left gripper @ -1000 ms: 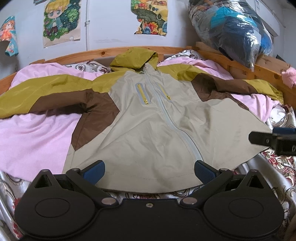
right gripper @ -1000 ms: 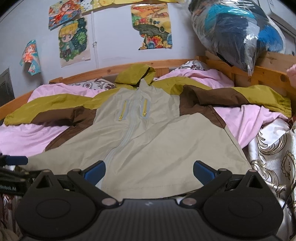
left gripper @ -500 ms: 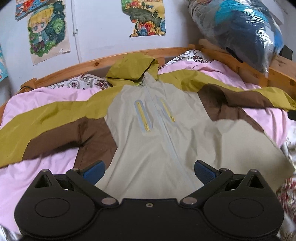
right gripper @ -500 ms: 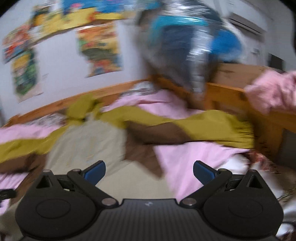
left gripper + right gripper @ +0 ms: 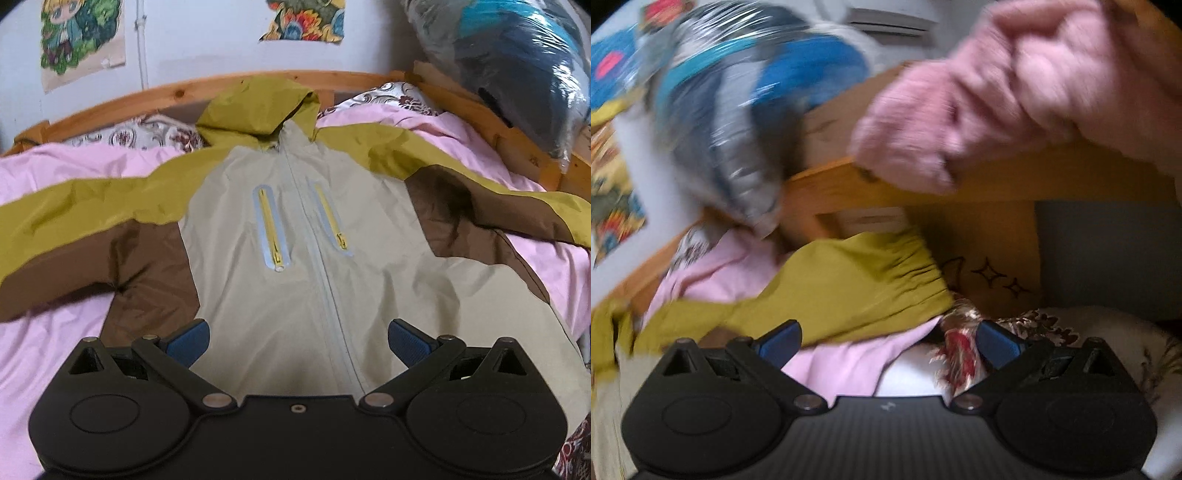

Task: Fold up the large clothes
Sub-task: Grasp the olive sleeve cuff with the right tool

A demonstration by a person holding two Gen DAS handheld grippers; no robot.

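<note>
Here, left gripper (image 5: 297, 338) agape over jacket (image 5: 295, 258), right gripper (image 5: 888, 338) agape near cuff (image 5: 886, 280)

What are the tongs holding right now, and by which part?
Nothing. The left tongs are open over the jacket front, empty. The right tongs are open too, facing the sleeve cuff without gripping it.

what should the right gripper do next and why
Probably ease the right gripper forward and close on the olive sleeve cuff. Its jaws are open and empty, the cuff lies just ahead, and the jacket lies flat with its sleeves spread, unfolded.
</note>
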